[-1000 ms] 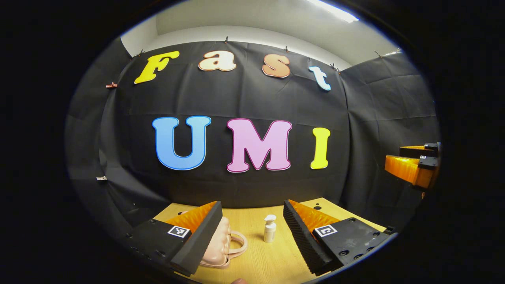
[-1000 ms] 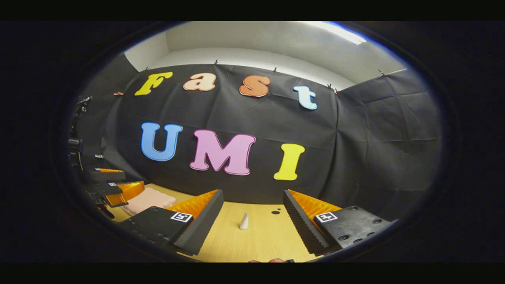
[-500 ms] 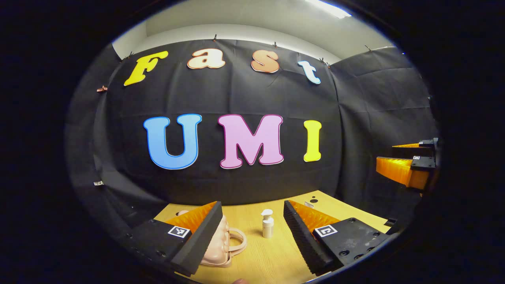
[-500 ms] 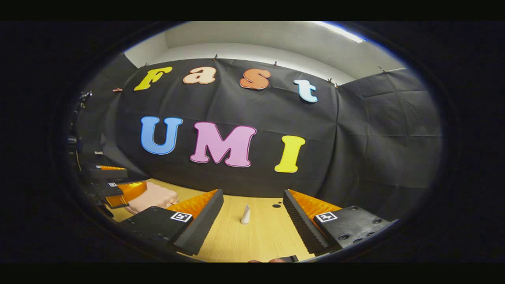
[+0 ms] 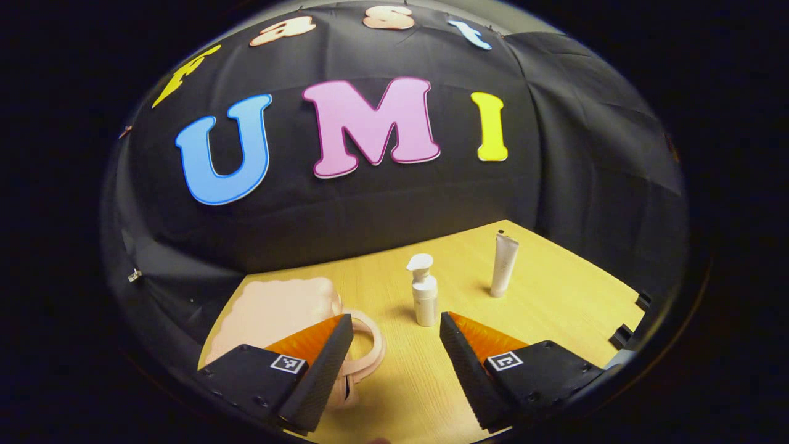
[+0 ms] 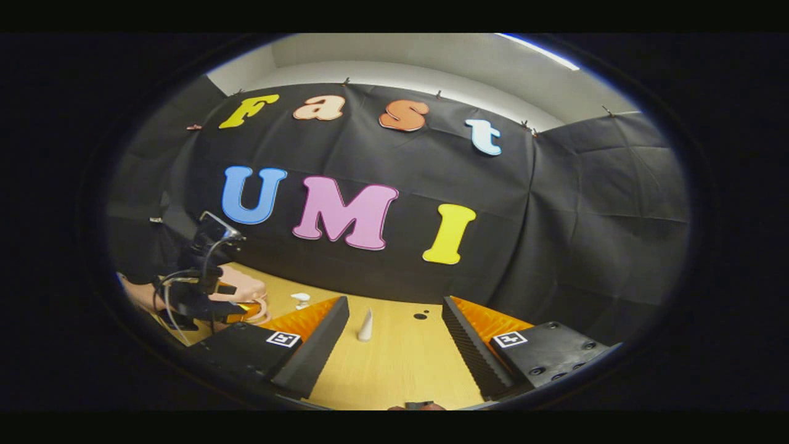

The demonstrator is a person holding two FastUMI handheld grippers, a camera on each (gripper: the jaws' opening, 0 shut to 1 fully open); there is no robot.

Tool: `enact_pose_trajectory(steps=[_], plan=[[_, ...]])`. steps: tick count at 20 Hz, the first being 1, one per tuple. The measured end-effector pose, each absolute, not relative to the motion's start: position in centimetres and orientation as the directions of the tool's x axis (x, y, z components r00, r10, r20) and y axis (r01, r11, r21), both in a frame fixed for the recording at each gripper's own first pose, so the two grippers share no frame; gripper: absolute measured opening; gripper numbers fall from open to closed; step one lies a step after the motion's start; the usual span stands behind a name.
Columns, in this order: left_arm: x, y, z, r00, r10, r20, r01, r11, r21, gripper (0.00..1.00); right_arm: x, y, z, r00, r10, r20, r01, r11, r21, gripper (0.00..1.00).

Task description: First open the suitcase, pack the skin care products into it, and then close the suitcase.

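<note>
In the left gripper view, the left gripper point(image 5: 391, 345) hovers over the wooden counter point(image 5: 555, 302) with its fingers spread wide and nothing between them. The pink suitcase point(image 5: 277, 314) lies closed at the left (its handle point(image 5: 370, 345) just behind the left finger). A white pump bottle point(image 5: 424, 299) stands upright just beyond the fingers, a white tube point(image 5: 503, 265) farther right. In the right gripper view, the right gripper point(image 6: 394, 336) is also wide open and empty, the tube point(image 6: 365, 325) standing ahead.
</note>
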State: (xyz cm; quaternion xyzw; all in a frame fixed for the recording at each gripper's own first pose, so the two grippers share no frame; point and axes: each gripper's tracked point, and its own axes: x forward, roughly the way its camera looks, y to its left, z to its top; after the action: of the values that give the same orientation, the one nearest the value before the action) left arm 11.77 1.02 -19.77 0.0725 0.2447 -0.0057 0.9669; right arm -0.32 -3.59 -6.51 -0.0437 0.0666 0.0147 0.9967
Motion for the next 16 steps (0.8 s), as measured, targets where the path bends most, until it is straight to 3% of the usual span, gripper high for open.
enact_pose_trajectory(steps=[5, 10, 14, 16], plan=[[15.9, 3.6, -26.5, 0.770, 0.168, -0.616, -0.053, 0.978, 0.200, 0.93, 3.9, -8.2, -9.9, 0.978, 0.041, -0.203, -0.042, 0.999, -0.002, 0.97], [17.6, 4.9, -30.6, 0.684, 0.246, -0.686, -0.081, 0.961, 0.264, 0.93, 7.6, -13.6, -13.5, 0.963, 0.032, -0.269, -0.017, 0.998, 0.056, 0.97], [17.8, 5.2, -32.6, 0.628, 0.265, -0.732, -0.083, 0.958, 0.276, 0.92, 8.7, -16.0, -15.1, 0.948, 0.018, -0.316, 0.020, 0.993, 0.115, 0.97], [17.8, 4.4, -33.9, 0.599, 0.217, -0.771, -0.032, 0.968, 0.247, 0.84, 8.8, -16.8, -15.3, 0.948, 0.004, -0.318, 0.033, 0.993, 0.110, 0.97]])
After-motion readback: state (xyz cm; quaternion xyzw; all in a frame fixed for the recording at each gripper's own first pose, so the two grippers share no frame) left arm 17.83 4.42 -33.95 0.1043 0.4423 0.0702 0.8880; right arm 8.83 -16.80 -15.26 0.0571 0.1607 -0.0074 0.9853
